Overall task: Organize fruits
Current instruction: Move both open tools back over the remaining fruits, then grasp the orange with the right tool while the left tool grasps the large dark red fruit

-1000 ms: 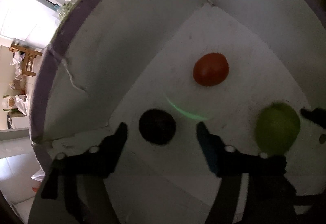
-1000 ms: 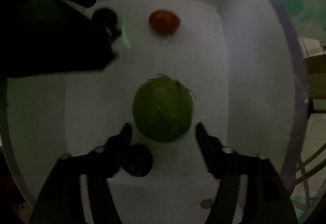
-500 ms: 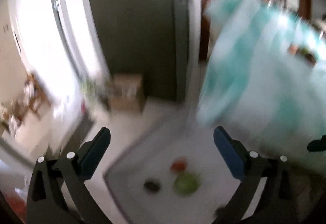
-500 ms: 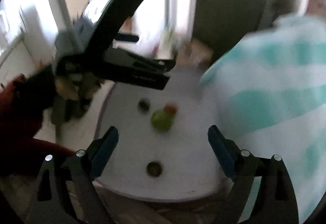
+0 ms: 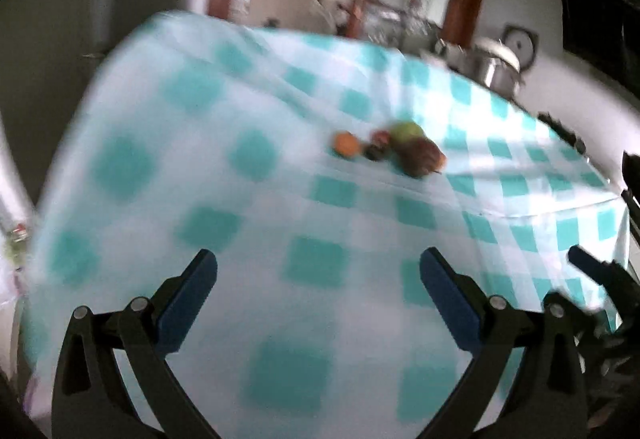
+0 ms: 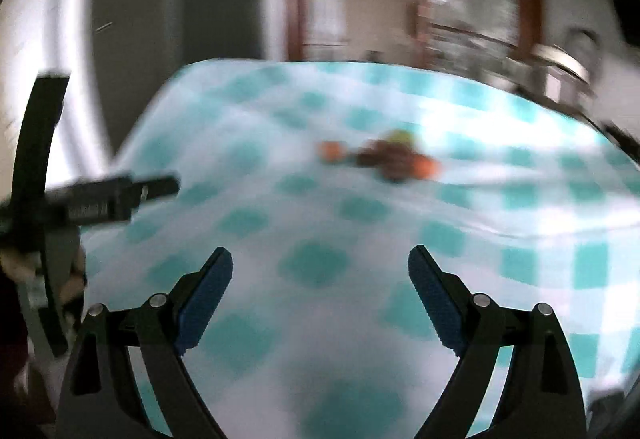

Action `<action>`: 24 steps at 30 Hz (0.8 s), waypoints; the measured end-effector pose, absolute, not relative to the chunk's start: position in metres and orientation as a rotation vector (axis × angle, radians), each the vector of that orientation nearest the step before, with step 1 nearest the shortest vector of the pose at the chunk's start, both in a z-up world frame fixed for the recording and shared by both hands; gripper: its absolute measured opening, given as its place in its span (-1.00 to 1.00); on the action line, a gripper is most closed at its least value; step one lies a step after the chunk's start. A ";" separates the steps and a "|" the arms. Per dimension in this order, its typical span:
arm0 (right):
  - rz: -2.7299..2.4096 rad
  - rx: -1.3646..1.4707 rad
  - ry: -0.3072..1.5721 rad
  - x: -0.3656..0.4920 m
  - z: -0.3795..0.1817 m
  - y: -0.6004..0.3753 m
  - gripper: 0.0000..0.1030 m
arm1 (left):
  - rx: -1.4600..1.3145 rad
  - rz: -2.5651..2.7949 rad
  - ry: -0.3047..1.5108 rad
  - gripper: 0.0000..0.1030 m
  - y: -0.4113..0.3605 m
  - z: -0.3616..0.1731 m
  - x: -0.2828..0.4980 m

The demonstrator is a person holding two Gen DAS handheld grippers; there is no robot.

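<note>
Left wrist view: the left gripper [image 5: 318,271] stood wide open and empty above the checked cloth of the table [image 5: 248,207]. The fruits [image 5: 390,151], small rounded blurs of orange, green and brown, clustered toward the far edge.

Right wrist view: the right gripper [image 6: 320,267] was likewise spread wide, holding nothing; the fruits [image 6: 384,157] lay near the far edge, blurred.

Open checked cloth on the bench [image 5: 248,199] lies between both wide-open hand-held grippers and the fruit cluster [image 5: 394,151]; the left hand-held gripper [image 6: 120,195] juts in at the right view's left edge.
</note>
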State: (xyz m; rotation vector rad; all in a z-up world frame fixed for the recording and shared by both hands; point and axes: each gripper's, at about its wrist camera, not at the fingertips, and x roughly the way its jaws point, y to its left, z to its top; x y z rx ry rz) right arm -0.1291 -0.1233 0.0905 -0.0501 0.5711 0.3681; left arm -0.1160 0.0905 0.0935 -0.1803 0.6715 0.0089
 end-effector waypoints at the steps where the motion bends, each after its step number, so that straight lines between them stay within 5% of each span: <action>1: 0.317 -0.037 0.585 -0.110 0.081 -0.142 0.69 | -0.181 -0.011 0.687 0.97 0.066 0.084 -0.089; 10: 0.188 -0.100 0.761 0.031 0.026 -0.173 0.56 | -0.176 -0.066 0.756 0.97 0.028 0.032 0.027; 24: 0.351 -0.243 0.862 0.156 0.011 -0.140 0.37 | -0.180 -0.103 0.768 0.97 0.029 0.029 0.026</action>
